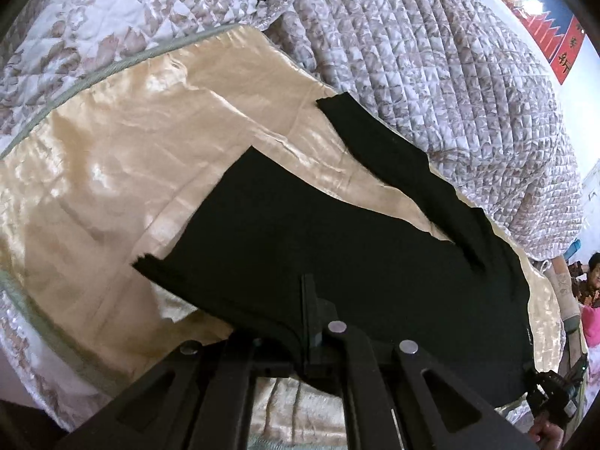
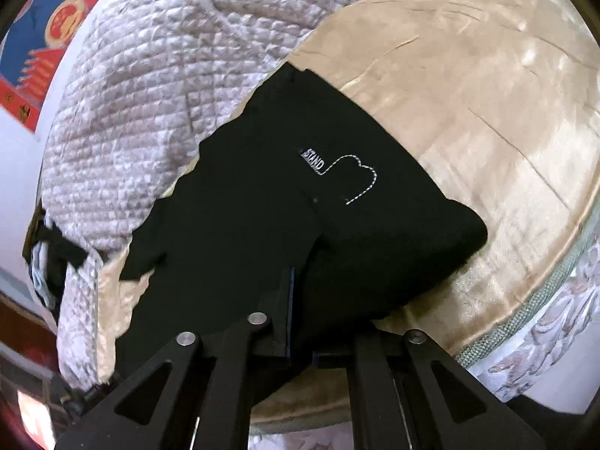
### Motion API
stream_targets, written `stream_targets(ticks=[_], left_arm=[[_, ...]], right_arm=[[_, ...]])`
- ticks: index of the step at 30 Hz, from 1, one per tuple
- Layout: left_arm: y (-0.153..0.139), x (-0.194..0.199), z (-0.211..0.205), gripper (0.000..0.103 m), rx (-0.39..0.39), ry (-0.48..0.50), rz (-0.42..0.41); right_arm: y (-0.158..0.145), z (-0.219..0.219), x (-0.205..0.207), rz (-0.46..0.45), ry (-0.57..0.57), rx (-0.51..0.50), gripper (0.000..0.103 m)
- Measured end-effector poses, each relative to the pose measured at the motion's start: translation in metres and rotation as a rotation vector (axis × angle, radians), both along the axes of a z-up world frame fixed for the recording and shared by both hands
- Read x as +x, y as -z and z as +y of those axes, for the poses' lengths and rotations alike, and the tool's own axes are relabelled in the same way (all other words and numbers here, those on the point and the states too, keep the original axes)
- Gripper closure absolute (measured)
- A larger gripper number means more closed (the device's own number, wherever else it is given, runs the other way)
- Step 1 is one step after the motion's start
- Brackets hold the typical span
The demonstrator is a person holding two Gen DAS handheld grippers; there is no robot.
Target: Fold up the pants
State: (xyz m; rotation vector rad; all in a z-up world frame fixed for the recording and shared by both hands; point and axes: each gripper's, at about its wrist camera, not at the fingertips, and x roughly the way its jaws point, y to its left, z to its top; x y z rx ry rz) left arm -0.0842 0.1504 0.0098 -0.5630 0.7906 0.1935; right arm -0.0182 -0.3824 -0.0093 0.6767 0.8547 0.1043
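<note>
**Both grippers clamped on the black pants over a satin bedcover**

Fingers of the left gripper are pressed together on the near edge of the black pants, with dark cloth pinched between them. Those of the right gripper are likewise clamped on the pants, the fabric rising into a fold where they bite.

From the left wrist, the pants lie spread across a shiny beige satin cover, two legs running away from the camera with a wedge of satin showing between them. From the right wrist, a pocket area faces up, bearing a small white label reading "STAND" and a dotted white stitched outline beside it.

Along the satin cover's edge runs a grey-green cord trim. Beyond the pants, touching their far side, a bulky quilted blanket with a pale brown floral print is heaped up. On the wall behind hangs a red and blue poster. At the right border of the left view, a person in pink stands partly visible.
</note>
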Motion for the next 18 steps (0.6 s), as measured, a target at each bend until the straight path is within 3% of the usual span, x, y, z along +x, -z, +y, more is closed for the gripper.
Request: stream_targets(ticks=[3, 11, 15, 17, 18], left_arm=[[-0.007, -0.017, 0.003, 0.094, 0.031, -0.036, -0.023], [-0.029, -0.039, 0.018, 0.094, 0.195, -0.208, -0.03], [-0.041, -0.03, -0.001, 0.094, 0.318, -0.171, -0.06], [-0.041, -0.017, -0.013, 0.092, 0.317, -0.096, -0.062], [-0.038, -0.009, -0.02, 0.086, 0.307, -0.042, -0.059]], right_arm=[[0.003, -0.009, -0.011, 0.034, 0.05, 0.003, 0.083], [-0.019, -0.034, -0.067, -0.042, 0.269, -0.106, 0.081], [-0.037, -0.019, -0.052, -0.091, 0.191, -0.199, 0.081], [-0.04, -0.004, -0.037, -0.106, 0.113, -0.231, 0.081], [-0.04, 0.003, -0.032, -0.108, 0.081, -0.254, 0.081]])
